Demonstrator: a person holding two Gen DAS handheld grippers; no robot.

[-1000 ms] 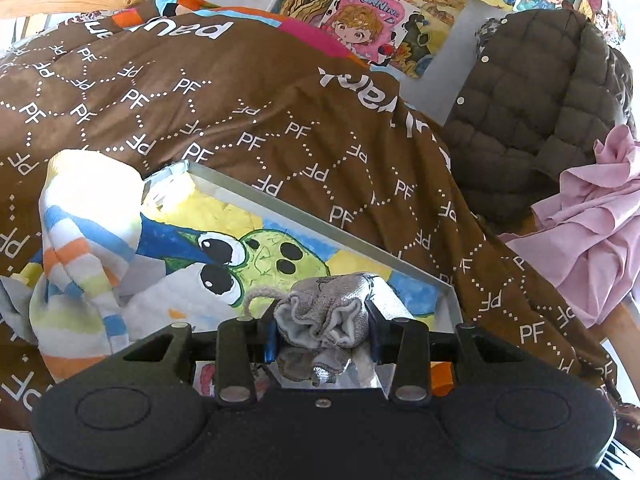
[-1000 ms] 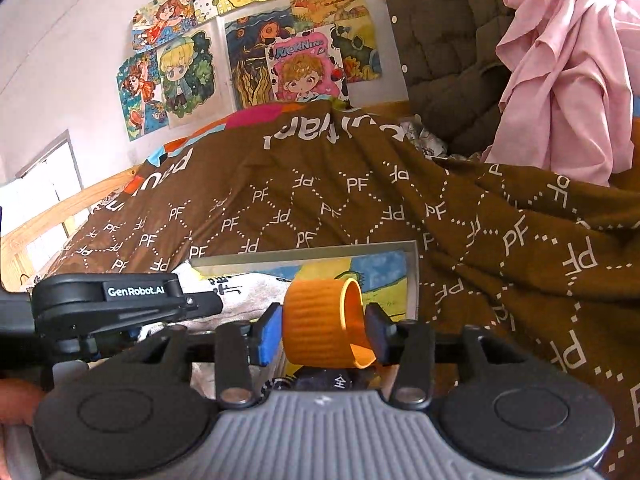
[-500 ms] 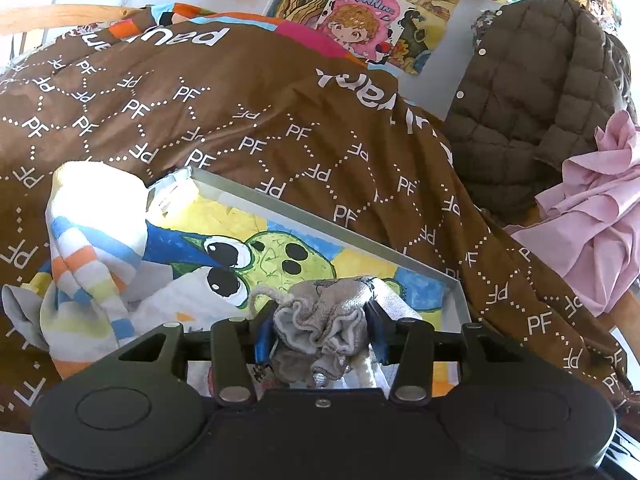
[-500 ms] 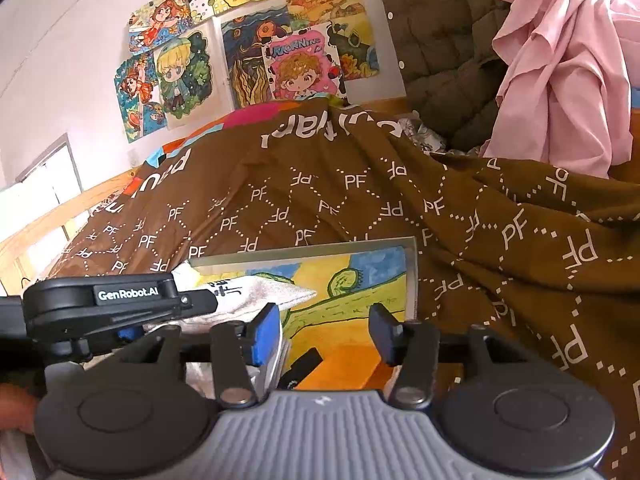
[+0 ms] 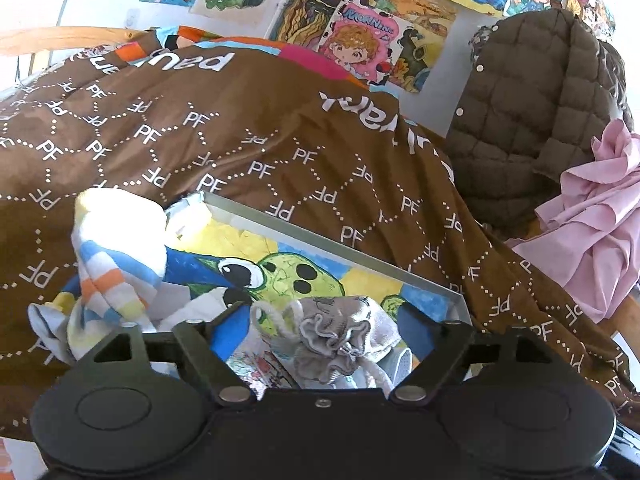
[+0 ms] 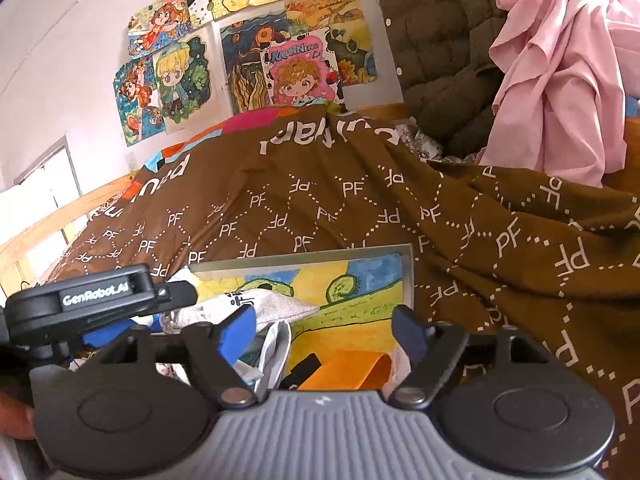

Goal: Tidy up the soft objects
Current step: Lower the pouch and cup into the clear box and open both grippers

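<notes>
A shallow tray (image 5: 332, 242) with a painted cartoon bottom lies on the brown bedspread. My left gripper (image 5: 320, 330) is open over it, and a grey drawstring pouch (image 5: 340, 336) lies loose between its fingers. A striped cloth (image 5: 116, 264) hangs over the tray's left end. My right gripper (image 6: 324, 330) is open over the tray's right end (image 6: 408, 276). An orange roll (image 6: 344, 372) lies in the tray just below its fingers. A grey-white cloth (image 6: 256, 308) lies to its left. The left gripper's body (image 6: 92, 300) shows at left.
The brown PF-patterned bedspread (image 5: 280, 148) covers the bed around the tray. A quilted dark jacket (image 5: 532, 120) and a pink garment (image 5: 592, 216) hang at the right. Cartoon posters (image 6: 240, 56) cover the wall behind. A wooden bed rail (image 5: 60, 38) runs at the far left.
My right gripper opened and the orange roll dropped into the tray. My left gripper then opened, releasing the grey pouch, which now rests in the tray.
</notes>
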